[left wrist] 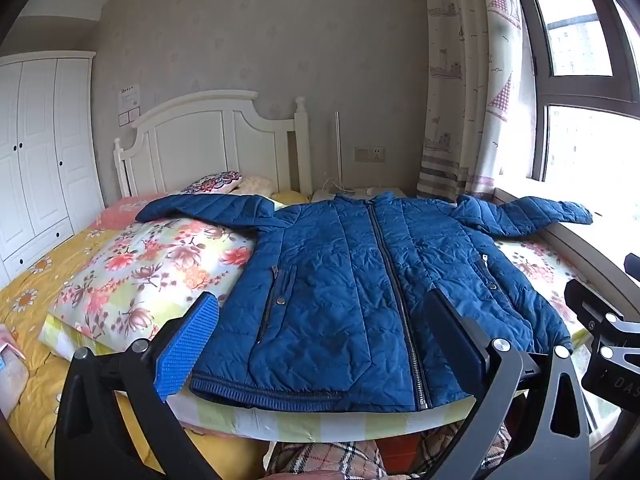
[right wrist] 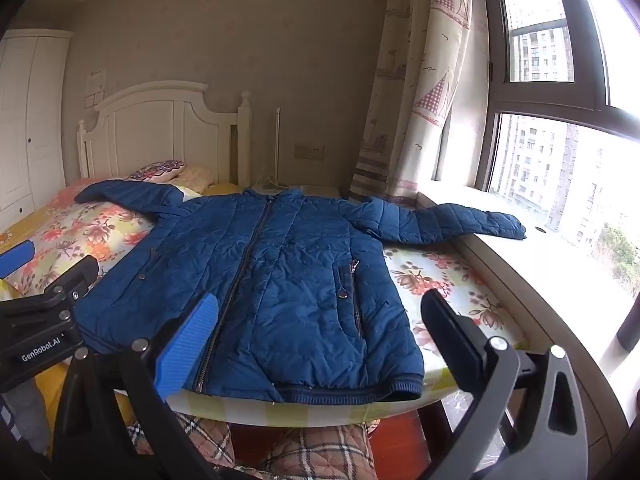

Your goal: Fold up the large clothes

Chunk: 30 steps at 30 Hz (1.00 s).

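Ahead of both grippers, the blue quilted zip-up jacket point(left wrist: 360, 280) lies flat, front up, on the floral-sheeted bed point(right wrist: 452, 280), zipper running away from them, hem nearest. Left gripper point(left wrist: 320, 340) and right gripper point(right wrist: 320, 340) hover wide open, empty. One sleeve overhangs the pale windowsill point(right wrist: 560, 256).

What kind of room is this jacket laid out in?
A bedroom, most likely in a high-rise flat: a bed with a white headboard, a white wardrobe, and the blue quilted jacket spread flat by a curtained window facing apartment blocks.
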Motion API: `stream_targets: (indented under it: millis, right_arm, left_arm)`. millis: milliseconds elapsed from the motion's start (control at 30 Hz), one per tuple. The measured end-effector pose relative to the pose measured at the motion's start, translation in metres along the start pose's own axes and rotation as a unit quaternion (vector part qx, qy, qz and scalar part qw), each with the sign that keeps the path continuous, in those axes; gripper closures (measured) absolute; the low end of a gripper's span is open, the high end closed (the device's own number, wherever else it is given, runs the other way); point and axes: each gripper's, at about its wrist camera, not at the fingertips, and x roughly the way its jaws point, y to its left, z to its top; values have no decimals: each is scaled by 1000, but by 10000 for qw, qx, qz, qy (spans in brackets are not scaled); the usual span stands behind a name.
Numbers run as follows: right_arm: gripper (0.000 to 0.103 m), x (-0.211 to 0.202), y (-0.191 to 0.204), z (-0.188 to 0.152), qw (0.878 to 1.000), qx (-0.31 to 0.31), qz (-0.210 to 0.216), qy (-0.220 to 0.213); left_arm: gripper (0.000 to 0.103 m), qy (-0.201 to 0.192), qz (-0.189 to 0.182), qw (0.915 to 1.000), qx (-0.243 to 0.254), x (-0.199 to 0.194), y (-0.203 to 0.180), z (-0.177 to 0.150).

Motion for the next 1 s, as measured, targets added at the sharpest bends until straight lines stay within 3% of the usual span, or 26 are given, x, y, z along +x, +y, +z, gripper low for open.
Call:
stream_targets:
  millis: [1000]
  right_arm:
    - [2, 2, 10, -2, 9998, -158, 60, 66]
  left_arm:
    - [5, 160, -39, 9998, -57, 4, 4, -6]
